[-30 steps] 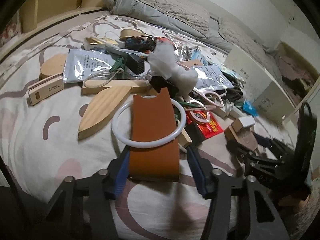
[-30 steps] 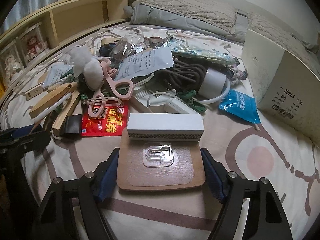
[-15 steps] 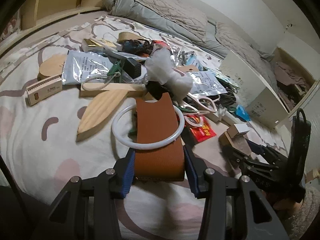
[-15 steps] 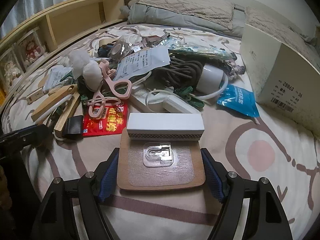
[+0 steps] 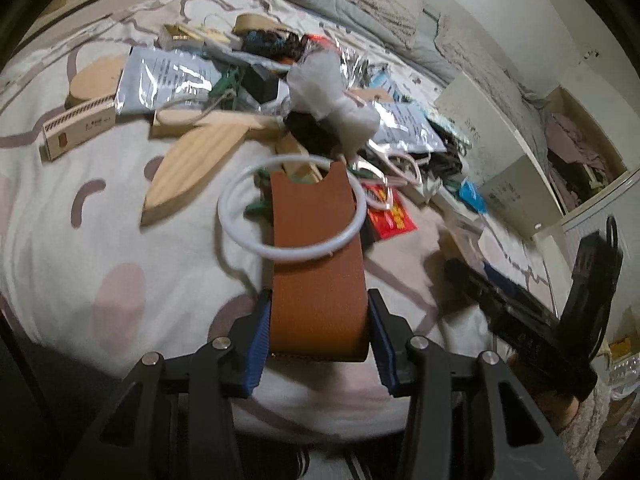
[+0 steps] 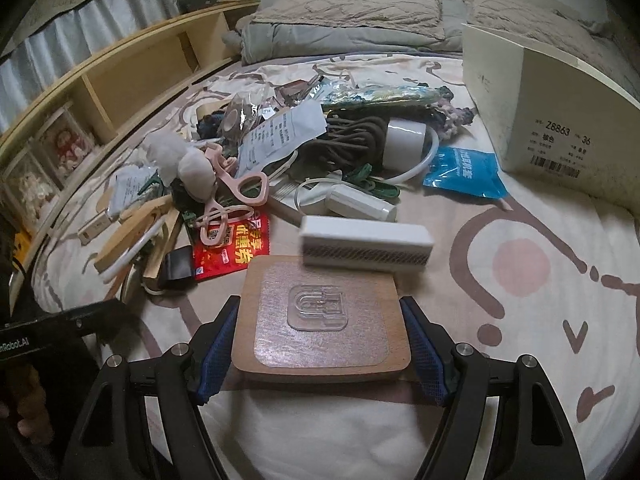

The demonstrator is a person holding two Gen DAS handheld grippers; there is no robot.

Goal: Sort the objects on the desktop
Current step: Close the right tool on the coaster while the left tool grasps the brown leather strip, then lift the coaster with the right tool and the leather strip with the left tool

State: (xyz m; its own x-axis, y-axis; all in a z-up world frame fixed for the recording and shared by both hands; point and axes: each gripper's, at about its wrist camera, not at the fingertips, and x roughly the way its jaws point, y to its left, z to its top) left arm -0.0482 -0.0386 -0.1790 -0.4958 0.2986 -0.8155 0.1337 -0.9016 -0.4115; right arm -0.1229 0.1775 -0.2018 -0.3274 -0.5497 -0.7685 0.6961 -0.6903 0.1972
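1. The left gripper point(image 5: 318, 334) clamps a brown leather sleeve point(image 5: 318, 264), notched at its far end, at centre frame.
2. A white ring point(image 5: 236, 224) encircles the sleeve.
3. The right gripper point(image 6: 322, 344) squeezes a rounded wooden board point(image 6: 322, 366) bearing a clear adhesive hook point(image 6: 319, 307), lower centre.

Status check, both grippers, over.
Left gripper shut on brown leather sleeve, white ring looped around it. Right gripper shut on wooden board; white box sits at its far edge.
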